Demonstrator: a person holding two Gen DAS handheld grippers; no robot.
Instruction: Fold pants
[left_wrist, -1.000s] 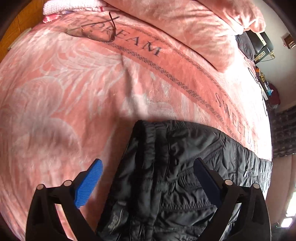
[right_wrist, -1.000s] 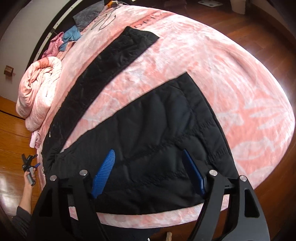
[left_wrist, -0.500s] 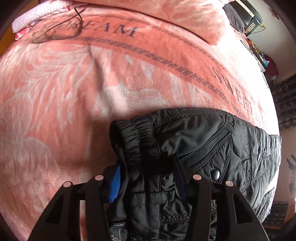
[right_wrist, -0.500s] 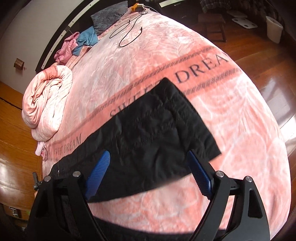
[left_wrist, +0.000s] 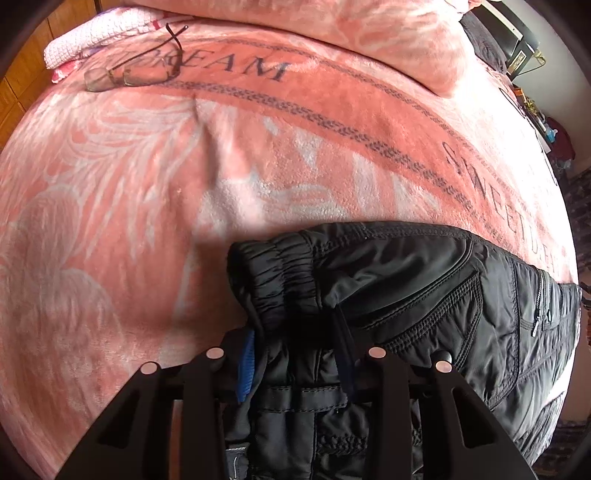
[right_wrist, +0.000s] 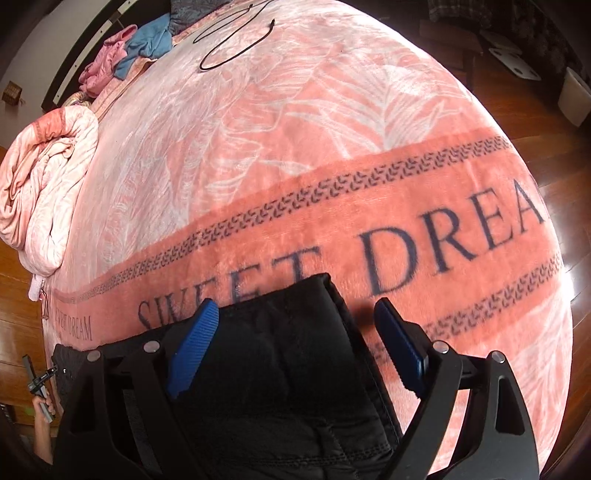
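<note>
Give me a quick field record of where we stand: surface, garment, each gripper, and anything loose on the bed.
surface: pink blanket on a bed, printed SWEET DREAM
garment: black padded pants lying on the blanket
left gripper: jaws closing on the pants' elastic waistband, fabric bunched between the pads
right gripper: open, over a leg end of the pants, holding nothing
loose items: eyeglasses near the far edge; black cable; pink and blue clothes; rolled pink quilt
</note>
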